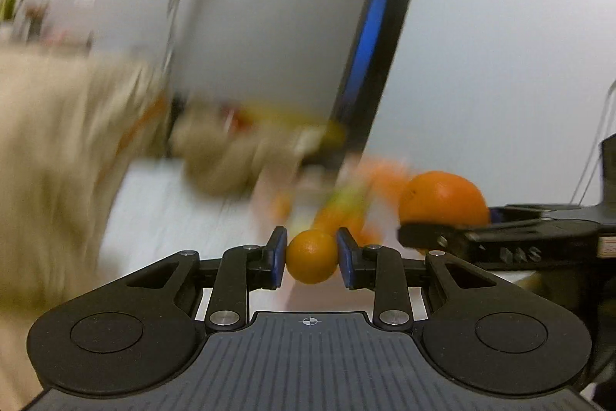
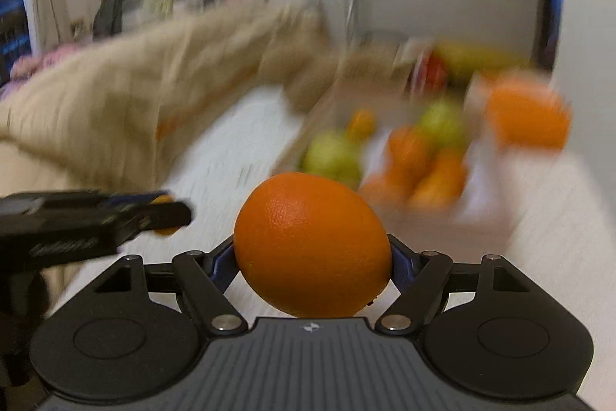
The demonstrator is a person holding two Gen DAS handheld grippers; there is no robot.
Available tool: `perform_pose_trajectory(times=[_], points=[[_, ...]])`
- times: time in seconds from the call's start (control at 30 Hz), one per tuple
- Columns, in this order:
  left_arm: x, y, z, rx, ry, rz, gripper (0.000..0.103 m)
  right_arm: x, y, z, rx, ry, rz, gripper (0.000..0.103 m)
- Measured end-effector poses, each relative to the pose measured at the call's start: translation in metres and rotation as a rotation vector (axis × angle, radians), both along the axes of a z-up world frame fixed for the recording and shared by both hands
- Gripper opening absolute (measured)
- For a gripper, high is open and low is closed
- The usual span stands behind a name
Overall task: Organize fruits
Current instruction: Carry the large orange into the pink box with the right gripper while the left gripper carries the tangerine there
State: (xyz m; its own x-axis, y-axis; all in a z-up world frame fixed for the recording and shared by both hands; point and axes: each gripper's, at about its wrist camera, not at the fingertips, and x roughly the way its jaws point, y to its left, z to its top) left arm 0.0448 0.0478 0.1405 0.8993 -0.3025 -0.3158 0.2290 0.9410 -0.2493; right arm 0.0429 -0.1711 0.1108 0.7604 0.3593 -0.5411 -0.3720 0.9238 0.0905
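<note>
Blue pads on my left gripper (image 1: 312, 257) are clamped on a small orange (image 1: 312, 256), one pad pressing each side of it, the fruit held clear above the white tabletop (image 1: 173, 218). My right gripper (image 2: 313, 257) has a large orange (image 2: 312, 245) squeezed between its jaws, which stand much wider; the fruit fills the gap and hides most of both pads. From my left camera that same large orange shows at the right, sitting on the dark finger of the right gripper. From my right camera the left gripper's black body juts in from the left edge, a sliver of its orange just visible at the tip.

Beyond the tongs everything is blurred. Past the large orange lies a tray or box (image 2: 481, 214) with green and orange fruit (image 2: 423, 156) heaped in it, though I cannot tell the kinds apart. A beige cloth (image 2: 134, 95) lies bunched along the left side of the table, and a pale wall (image 1: 500, 45) rises behind.
</note>
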Motion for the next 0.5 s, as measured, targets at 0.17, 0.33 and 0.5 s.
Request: perform_pose_trajectory(times=[0.17, 0.33, 0.5], points=[[0.02, -0.021, 0.046, -0.095, -0.15, 0.003, 0.033, 0.006, -0.034, 0.092, 0.074, -0.245, -0.096, 0.077], [0.069, -0.039, 0.044, -0.139, -0.056, -0.031, 0.033, 0.02, -0.054, 0.12, 0.064, -0.277, -0.162, 0.077], [0.134, -0.054, 0.011, -0.127, 0.132, -0.028, 0.033, 0.037, -0.066, 0.1, 0.072, -0.194, -0.152, 0.077]])
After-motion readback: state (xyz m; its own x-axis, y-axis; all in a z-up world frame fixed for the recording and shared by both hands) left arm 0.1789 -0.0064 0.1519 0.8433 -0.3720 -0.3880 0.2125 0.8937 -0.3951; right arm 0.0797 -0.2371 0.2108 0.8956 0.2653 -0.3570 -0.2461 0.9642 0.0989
